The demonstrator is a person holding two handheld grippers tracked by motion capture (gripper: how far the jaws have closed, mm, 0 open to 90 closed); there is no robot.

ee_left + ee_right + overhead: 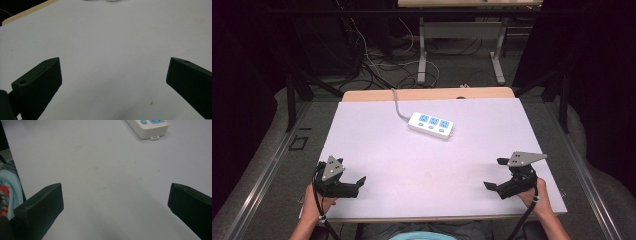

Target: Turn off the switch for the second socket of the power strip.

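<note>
A white power strip (431, 125) with blue sockets lies flat at the back middle of the white table (422, 165), and its grey cable (397, 104) runs off the far edge. One end of the power strip (150, 127) appears at the top of the right gripper view. My left gripper (352, 171) rests near the front left corner, open, with nothing between its jaws (113, 72). My right gripper (494, 173) sits near the front right, also open and empty (115, 195). Both are well short of the strip.
The table's wooden far edge (427, 93) shows beyond the white surface. Behind it stand another table's metal legs (422, 50) and tangled cables on the floor (372, 65). Dark curtains flank both sides. A faint stain (151, 102) marks the surface near the left gripper.
</note>
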